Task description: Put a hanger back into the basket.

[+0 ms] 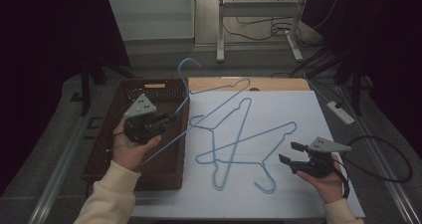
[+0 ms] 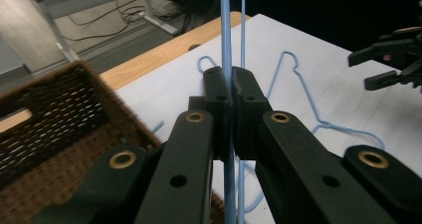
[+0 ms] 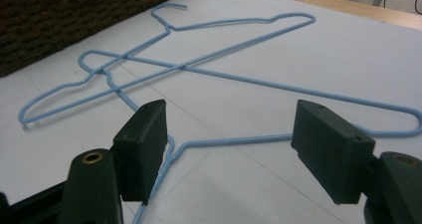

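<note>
The step in hand looks like moving wire hangers from the bench (image 1: 298, 109) into the wicker basket (image 1: 134, 89), one at a time. In the high view the left tongs (image 1: 171, 118), left of centre, are clamped on the wire of a lifted blue hanger (image 1: 217, 90), which slants from above the basket up toward the centre top of the frame, its hook standing clear over the basket's far right corner; the left gripper view shows the pads pinched tight on that wire with a second strand just behind. Two more blue hangers (image 1: 244, 149) lie crossed on the white sheet in the centre of the frame, hooks toward the lower edge. The right tongs (image 1: 291, 153), at lower right, stand wide and hold nothing; in the right gripper view they straddle the neck of the nearest hanger (image 3: 224, 142) without pressing on it. Next, I judge, the left hand must swing its hanger fully over the basket and lower it before letting go, while the right closes on that neck; the crossing wires could drag one another along.
</note>
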The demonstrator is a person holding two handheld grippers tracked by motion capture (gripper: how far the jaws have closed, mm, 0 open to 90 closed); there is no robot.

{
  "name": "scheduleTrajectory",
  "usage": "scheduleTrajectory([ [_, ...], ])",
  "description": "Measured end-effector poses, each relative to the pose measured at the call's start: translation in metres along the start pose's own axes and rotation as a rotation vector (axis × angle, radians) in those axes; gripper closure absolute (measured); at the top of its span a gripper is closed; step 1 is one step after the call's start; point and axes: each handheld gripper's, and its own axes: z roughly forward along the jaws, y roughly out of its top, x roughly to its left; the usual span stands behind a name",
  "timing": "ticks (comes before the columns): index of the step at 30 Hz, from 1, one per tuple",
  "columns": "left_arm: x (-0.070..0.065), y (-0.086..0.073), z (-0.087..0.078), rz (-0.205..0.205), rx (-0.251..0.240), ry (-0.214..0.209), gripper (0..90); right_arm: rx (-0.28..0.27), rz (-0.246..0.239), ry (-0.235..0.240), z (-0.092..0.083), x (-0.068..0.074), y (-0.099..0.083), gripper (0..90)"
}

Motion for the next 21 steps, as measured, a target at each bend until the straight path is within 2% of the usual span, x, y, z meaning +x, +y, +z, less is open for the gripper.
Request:
scheduleTrajectory([
  [11,0.022,-0.013,-0.024,-0.027,-0.002,0.055,87.1,0.02,-0.012,-0.01,0.002,0.001,-0.002,31.1],
  [21,0.05,-0.034,-0.048,-0.079,0.007,0.129,87.1,0.037,-0.016,-0.014,0.004,0.001,-0.004,31.3],
])
